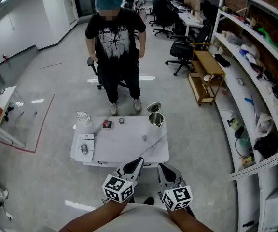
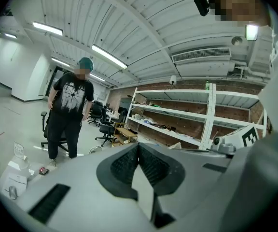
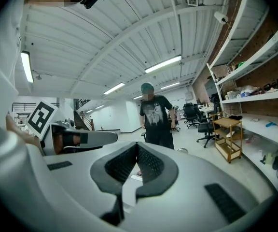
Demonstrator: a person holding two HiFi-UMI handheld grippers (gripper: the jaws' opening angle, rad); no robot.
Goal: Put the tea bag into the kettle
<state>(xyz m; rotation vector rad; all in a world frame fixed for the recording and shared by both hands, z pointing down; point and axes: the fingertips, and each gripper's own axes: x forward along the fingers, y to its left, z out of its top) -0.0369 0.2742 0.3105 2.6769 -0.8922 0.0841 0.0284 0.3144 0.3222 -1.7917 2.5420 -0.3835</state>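
Spotting a small dark-red tea bag [image 1: 107, 123] lying at 11 o'clock on the white marble-look table [image 1: 124, 146]. Holding the grey left gripper [image 1: 138, 161] pressed together, empty, at the 6 o'clock edge. Seeing the shiny steel kettle [image 1: 156, 119] by the 1 o'clock corner. Holding the grey right gripper [image 1: 161, 167] pinched closed too, empty.

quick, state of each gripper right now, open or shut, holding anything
left gripper: jaws closed, nothing between them
right gripper: jaws closed, nothing between them
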